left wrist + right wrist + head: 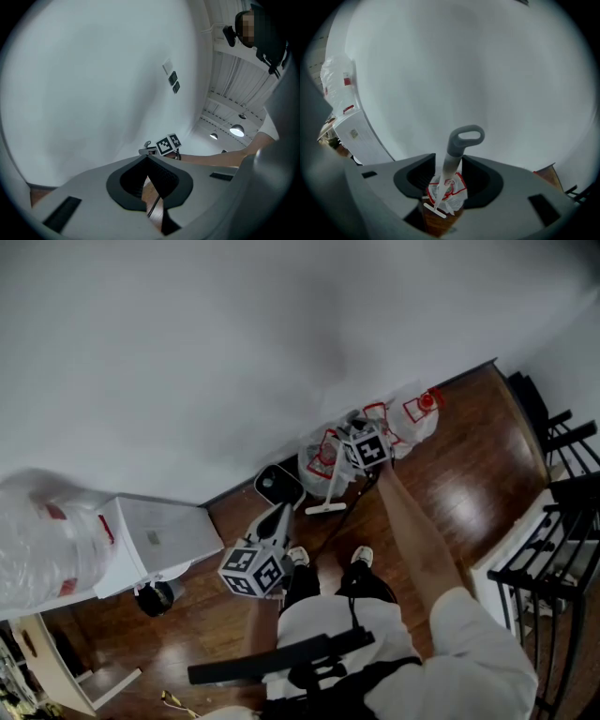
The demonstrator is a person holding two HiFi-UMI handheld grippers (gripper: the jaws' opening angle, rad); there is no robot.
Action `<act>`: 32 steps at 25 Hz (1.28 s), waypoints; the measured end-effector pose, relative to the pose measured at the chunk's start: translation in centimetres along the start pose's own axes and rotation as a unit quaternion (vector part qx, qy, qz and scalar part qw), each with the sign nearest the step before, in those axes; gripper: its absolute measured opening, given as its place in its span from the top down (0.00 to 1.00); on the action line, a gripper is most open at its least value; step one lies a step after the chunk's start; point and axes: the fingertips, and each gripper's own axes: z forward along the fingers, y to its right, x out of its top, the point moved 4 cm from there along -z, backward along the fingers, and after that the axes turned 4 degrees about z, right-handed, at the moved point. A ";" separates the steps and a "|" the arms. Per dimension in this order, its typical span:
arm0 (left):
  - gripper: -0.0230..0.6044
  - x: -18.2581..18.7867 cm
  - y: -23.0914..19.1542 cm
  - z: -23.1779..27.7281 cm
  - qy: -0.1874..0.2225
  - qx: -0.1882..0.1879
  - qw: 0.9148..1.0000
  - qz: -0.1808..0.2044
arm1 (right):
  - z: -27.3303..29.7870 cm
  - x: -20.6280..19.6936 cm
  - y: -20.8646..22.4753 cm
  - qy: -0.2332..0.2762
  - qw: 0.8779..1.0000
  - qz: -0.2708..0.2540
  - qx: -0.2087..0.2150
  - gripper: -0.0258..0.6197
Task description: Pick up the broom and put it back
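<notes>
by white wall (234,334) over wood floor (450,493), right gripper's (449,180) jaws stand released around broom (453,151), left gripper's (148,159) clenched.

Left tongs (147,159) closed; right tongs (449,160) spread apart.

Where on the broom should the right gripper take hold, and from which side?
Best grip the straight shaft just below the loop, coming from the room side. The broom stands leaning on the wall, loop up, and that shaft sits between the right gripper's open jaws.

No legible text; only illegibly small red print on the white plastic bags (419,418).
</notes>
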 end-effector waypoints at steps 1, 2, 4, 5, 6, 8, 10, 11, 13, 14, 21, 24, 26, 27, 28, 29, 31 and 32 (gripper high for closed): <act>0.99 0.0 0.1 0.2 -0.001 -0.003 1.000 0.000 | 0.0 -0.1 0.0 0.000 1.000 0.003 0.000 0.63; 0.99 0.1 0.2 0.4 -0.002 -0.006 1.000 0.001 | -0.1 -0.2 0.0 0.000 1.000 0.007 0.000 0.63; 0.99 0.2 0.2 0.6 -0.003 -0.012 1.000 0.001 | -0.5 -0.2 -0.1 0.000 1.000 0.014 0.001 0.60; 0.99 0.3 0.2 0.7 -0.003 -0.016 1.000 0.003 | -0.8 -0.3 -0.1 0.002 1.000 0.018 -0.001 0.59; 0.99 0.5 0.2 0.8 -0.004 -0.020 1.000 0.004 | -1.3 -0.4 -0.1 0.005 1.000 0.023 -0.002 0.59; 0.99 0.7 0.4 0.9 -0.006 -0.029 1.000 0.009 | -2.2 -0.8 0.0 0.016 0.999 0.033 -0.006 0.59; 0.99 0.7 0.7 1.0 -0.010 -0.041 0.999 0.016 | -2.5 -1.3 0.4 0.022 0.999 0.040 -0.009 0.59; 0.99 0.8 0.9 1.0 -0.012 -0.046 0.999 0.019 | -2.6 -1.7 0.6 0.020 0.999 0.044 -0.011 0.59; 0.99 0.9 1.0 0.9 -0.012 -0.055 0.998 0.023 | -3.2 -2.2 0.7 0.017 0.998 0.053 -0.016 0.59; 0.99 0.9 1.1 0.7 -0.012 -0.058 0.998 0.023 | -3.7 -2.4 0.6 0.019 0.998 0.057 -0.018 0.59; 0.99 1.1 0.9 1.0 -0.027 -0.078 0.996 0.042 | -10.0 -5.8 -2.0 0.082 0.987 0.140 -0.001 0.88; 0.99 1.1 1.8 1.3 -0.038 -0.092 0.993 0.058 | -14.2 -7.5 -3.6 0.118 0.974 0.190 0.015 0.95; 0.99 0.7 3.2 1.1 -0.038 -0.102 0.992 0.064 | -16.9 -8.9 -4.7 0.130 0.967 0.218 0.025 0.95; 0.99 0.5 4.0 0.8 -0.037 -0.106 0.991 0.067 | -18.2 -9.6 -5.3 0.137 0.962 0.232 0.033 0.95; 0.99 0.2 4.9 0.6 -0.035 -0.110 0.991 0.072 | -19.5 -10.2 -5.8 0.146 0.958 0.245 0.041 0.95; 0.99 -0.2 5.9 0.3 -0.033 -0.113 0.990 0.077 | -20.7 -10.9 -6.3 0.154 0.953 0.256 0.049 0.95; 0.99 -1.3 8.0 -0.3 -0.031 -0.119 0.989 0.083 | -23.3 -12.4 -7.3 0.163 0.949 0.263 0.057 0.95; 0.99 -2.1 9.1 -0.7 -0.030 -0.121 0.988 0.085 | -24.8 -13.3 -7.8 0.166 0.950 0.260 0.058 0.95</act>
